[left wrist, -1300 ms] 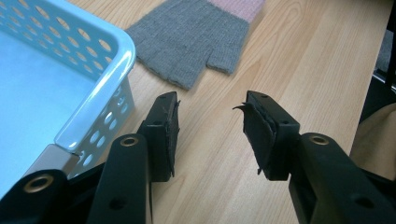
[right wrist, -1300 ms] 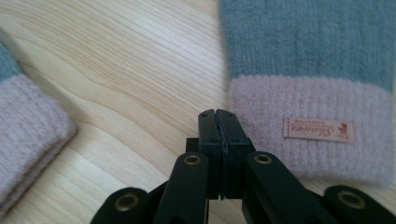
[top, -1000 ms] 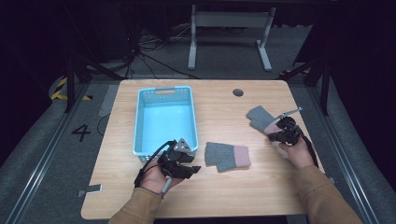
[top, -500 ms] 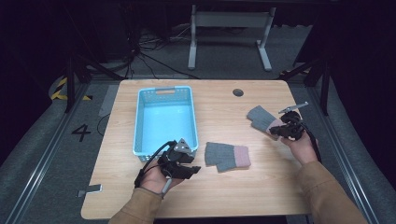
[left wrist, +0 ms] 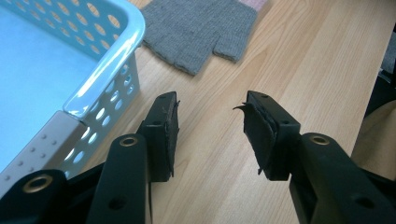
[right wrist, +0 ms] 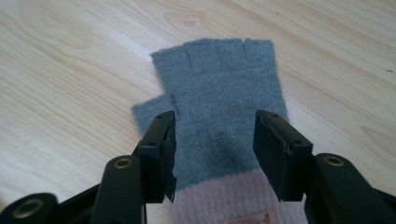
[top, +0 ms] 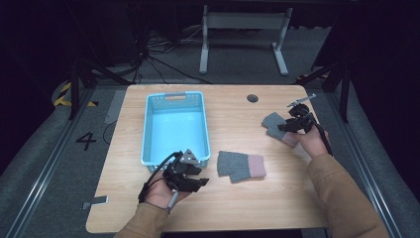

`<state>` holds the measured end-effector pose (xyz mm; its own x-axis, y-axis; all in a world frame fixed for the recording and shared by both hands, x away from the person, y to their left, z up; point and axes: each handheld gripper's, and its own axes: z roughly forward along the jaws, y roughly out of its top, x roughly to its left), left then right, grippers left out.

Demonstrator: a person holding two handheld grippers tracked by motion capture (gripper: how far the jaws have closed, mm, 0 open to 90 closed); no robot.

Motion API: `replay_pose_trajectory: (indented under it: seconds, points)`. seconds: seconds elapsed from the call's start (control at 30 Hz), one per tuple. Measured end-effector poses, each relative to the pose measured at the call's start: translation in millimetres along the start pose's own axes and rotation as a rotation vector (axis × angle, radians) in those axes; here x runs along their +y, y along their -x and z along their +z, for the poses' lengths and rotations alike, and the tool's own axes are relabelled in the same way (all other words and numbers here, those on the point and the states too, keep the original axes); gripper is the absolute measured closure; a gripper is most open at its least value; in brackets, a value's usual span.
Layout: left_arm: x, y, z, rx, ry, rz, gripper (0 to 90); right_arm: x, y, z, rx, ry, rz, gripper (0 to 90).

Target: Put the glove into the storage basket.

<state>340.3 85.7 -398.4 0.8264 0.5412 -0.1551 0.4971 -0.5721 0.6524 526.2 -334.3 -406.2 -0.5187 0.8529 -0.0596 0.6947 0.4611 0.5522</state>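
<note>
Two grey fingerless gloves with pink cuffs lie flat on the wooden table (top: pixel 233 119). One glove (top: pixel 241 166) (left wrist: pixel 196 28) rests near the middle front, just right of the empty blue basket (top: pixel 148 129) (left wrist: pixel 107 60). My left gripper (top: pixel 202 180) (left wrist: pixel 210 105) lies by the basket's near right corner, open, with bare wood between its jaws. The other glove (top: pixel 274 123) (right wrist: pixel 219 93) is at the right. My right gripper (top: pixel 285 126) (right wrist: pixel 215 121) hovers over its cuff end; its jaws have just been opening, they straddle the glove and the pads do not press it.
A round cable hole (top: pixel 253 98) sits near the table's far edge. A small grey tag (top: pixel 94 202) hangs at the front left corner. Dark floor, cables and a white desk frame (top: pixel 242 22) lie beyond the table.
My right hand has moved toward the far side of the table, beside the right glove, which stays in place. The left hand and middle glove have not moved.
</note>
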Motion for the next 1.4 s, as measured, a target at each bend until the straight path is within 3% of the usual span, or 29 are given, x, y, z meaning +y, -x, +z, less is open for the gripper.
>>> replay_pose_trajectory:
  seconds: [0.17, 0.43, 0.7, 0.77, 0.97, 1.13, 1.4]
  points:
    - [-0.1, -1.2, -0.4, -0.002, -0.003, -0.001, 55.4, 3.2, 6.1, 13.8, -0.027, -0.034, 0.002, 47.0]
    - [0.3, -2.2, 0.8, -0.006, -0.006, -0.002, 55.4, 1.4, 7.5, 27.8, -0.029, -0.085, 0.019, 46.6]
    - [1.4, -1.0, 2.2, -0.008, -0.010, 0.006, 55.4, -1.1, 5.5, 28.4, -0.001, -0.076, 0.048, 61.1]
    - [1.5, -0.8, 2.3, -0.006, -0.011, 0.007, 55.4, -1.5, 3.9, 27.6, -0.004, -0.077, 0.048, 68.3]
    - [0.9, 0.5, 1.7, -0.007, -0.007, 0.002, 55.3, 2.7, 0.4, 22.7, -0.029, -0.092, 0.054, 84.3]
    - [0.0, -0.7, 0.5, -0.007, -0.004, -0.004, 55.4, 5.9, -4.1, 11.7, -0.032, -0.081, 0.028, 84.9]
    - [1.8, 1.3, 0.4, -0.009, -0.005, 0.001, 55.3, 11.6, -16.2, -19.8, 0.002, -0.019, -0.022, 84.8]
